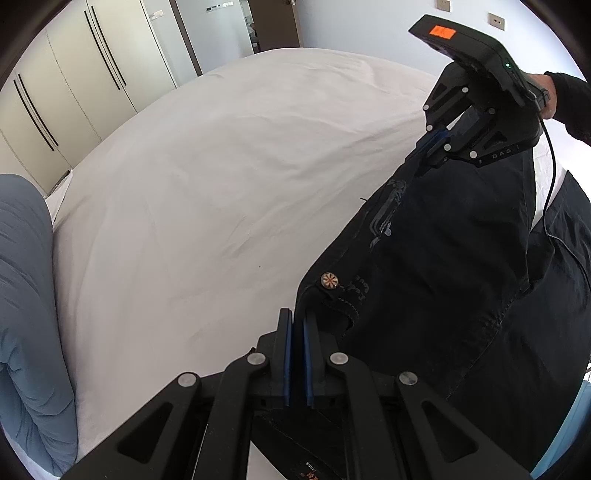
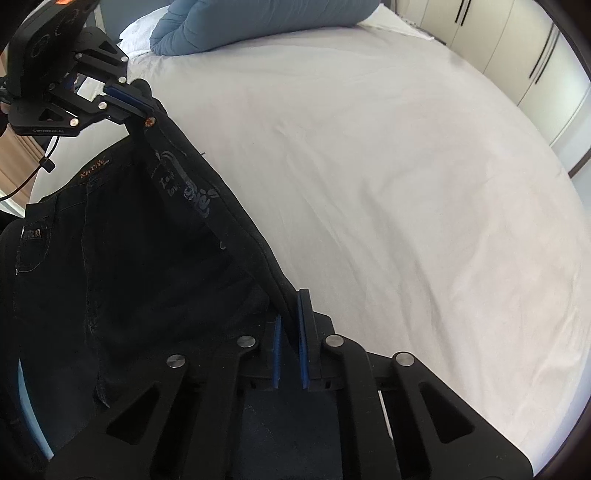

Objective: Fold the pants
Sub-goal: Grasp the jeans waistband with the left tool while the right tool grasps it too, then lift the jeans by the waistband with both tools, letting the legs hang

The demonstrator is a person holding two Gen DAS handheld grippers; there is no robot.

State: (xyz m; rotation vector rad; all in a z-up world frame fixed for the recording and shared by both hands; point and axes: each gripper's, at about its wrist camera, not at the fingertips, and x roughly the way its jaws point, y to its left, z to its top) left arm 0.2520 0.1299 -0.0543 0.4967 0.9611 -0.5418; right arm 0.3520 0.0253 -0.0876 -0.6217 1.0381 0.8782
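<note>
Bright even daylight, sharp focus, strong fisheye bending, dark vignetted corners, soft shadows

The lower part of the dark pants (image 1: 461,258) is cut off at the near and right edges of the left wrist view, so the legs cannot be seen. The lettering along the waistband (image 2: 184,184) is too small to be read. The blue duvet (image 2: 258,22) is cropped by the far edge. Only part of a sleeve (image 1: 570,103) is shown.

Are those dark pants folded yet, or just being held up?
Not folded: the pants hang by the waistband, pinched between both grippers, left and right, above the bed.
</note>
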